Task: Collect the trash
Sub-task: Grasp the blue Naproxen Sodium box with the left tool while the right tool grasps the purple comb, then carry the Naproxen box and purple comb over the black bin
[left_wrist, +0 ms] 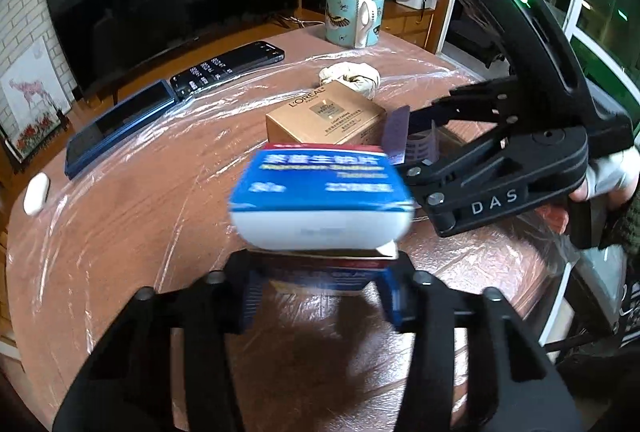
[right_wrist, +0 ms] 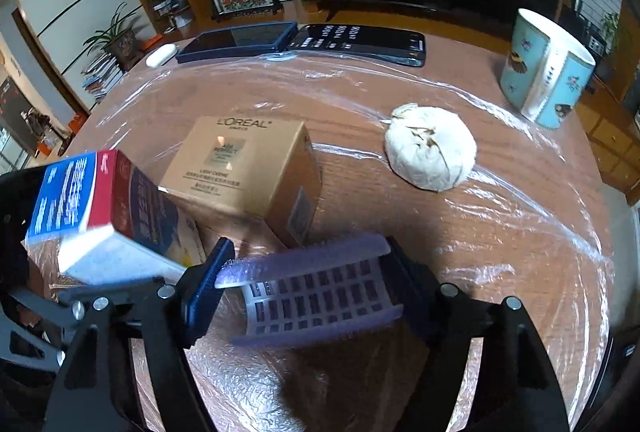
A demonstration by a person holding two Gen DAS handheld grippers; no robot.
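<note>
Round wooden table (right_wrist: pixel 400 232) under clear plastic film (right_wrist: pixel 520 200) bears box (right_wrist: pixel 244 164), mug (right_wrist: pixel 546 68), phones (right_wrist: pixel 356 42).

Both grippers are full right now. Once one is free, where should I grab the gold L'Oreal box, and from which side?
Grip the L'Oreal box across its two upright side walls, coming down from above. It sits flat on the plastic-covered table with its printed top up, and its flat parallel sides suit two fingers. The blue medicine box in the left gripper hangs close beside it, so approach from the crumpled paper ball side, which looks open.

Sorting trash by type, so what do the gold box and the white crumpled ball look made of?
Gold box: looks like printed cardboard, matte, with sharp folded edges. White crumpled ball: probably paper or tissue, soft and creased, with no shine.
</note>
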